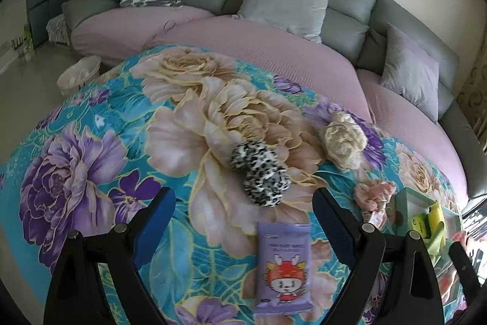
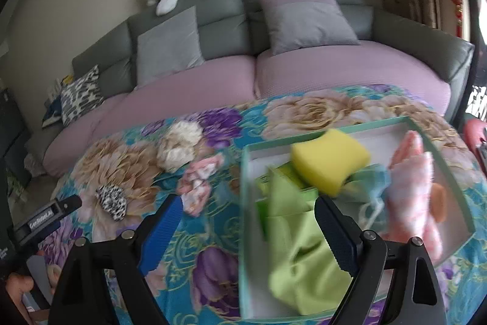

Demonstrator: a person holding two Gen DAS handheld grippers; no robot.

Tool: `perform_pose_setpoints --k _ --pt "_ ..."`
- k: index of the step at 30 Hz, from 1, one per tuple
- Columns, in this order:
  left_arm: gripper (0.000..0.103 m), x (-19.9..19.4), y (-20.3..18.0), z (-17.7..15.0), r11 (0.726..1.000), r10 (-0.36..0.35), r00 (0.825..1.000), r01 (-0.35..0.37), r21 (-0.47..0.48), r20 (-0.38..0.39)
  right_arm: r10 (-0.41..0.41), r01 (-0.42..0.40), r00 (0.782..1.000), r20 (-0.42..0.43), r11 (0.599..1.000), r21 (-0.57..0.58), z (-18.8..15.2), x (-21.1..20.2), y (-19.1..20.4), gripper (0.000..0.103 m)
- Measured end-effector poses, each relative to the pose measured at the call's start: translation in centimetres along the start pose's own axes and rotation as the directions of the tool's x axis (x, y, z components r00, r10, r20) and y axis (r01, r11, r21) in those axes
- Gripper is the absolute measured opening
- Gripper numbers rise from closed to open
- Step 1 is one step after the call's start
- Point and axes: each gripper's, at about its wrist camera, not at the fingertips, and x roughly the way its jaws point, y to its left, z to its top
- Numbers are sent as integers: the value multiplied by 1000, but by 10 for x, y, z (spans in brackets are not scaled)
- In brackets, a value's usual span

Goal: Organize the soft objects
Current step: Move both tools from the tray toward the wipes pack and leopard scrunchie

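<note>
- Grippers first: your left gripper (image 1: 245,210) has its jaws spread wide with nothing between them, and your right gripper (image 2: 248,223) is spread just as wide and also empty.
- Loose soft things lie on the floral cloth (image 1: 91,142): a leopard scrunchie (image 1: 258,172) at frame centre in the left view, a cream scrunchie (image 1: 344,139) up and to its right, a pink scrunchie (image 1: 373,195) by the right finger, and a purple pack (image 1: 283,267) low in the frame.
- Box (image 2: 246,203) sits at centre right of the right view, already holding a yellow sponge (image 2: 330,160), a green cloth (image 2: 301,258) and a pink towel (image 2: 417,188).
- What counts for your next reach: the leopard scrunchie lies straight ahead of the left gripper, just beyond the fingertips, so that hand looks the nearer one.
- Its long axis runs from upper left to lower right, slanted across the jaw gap; you would likely want to turn the wrist a little before closing.
- The pack lies between the left fingers, nearer the camera, with its long side along them.
- From there the box lies to the right, at the right edge of the left view.
</note>
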Motion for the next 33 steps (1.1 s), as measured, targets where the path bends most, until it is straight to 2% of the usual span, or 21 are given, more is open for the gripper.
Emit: perform_pose_setpoints --k 6,10,13,20,29,33 --pt "92 14 17 -2 999 35 999 -36 -33 -41 53 -57 996 -69 996 -70 -13 20 39 90" --pt "92 37 33 -7 996 60 991 -68 -61 -120 80 -93 988 -131 991 -95 -26 38 61 90" --pt "92 46 40 -9 994 77 985 -87 -63 -152 101 -120 980 -171 987 -105 -34 50 76 90" --pt "92 56 54 -11 990 132 974 -140 -28 -186 120 -158 959 -258 979 -130 -53 74 107 90" --pt "92 58 77 -9 983 164 967 -177 -54 -194 110 -181 941 -321 963 -198 -73 92 145 90" --pt "92 60 86 -8 980 165 966 -182 -75 -197 90 -175 941 -327 955 -240 -80 95 158 90"
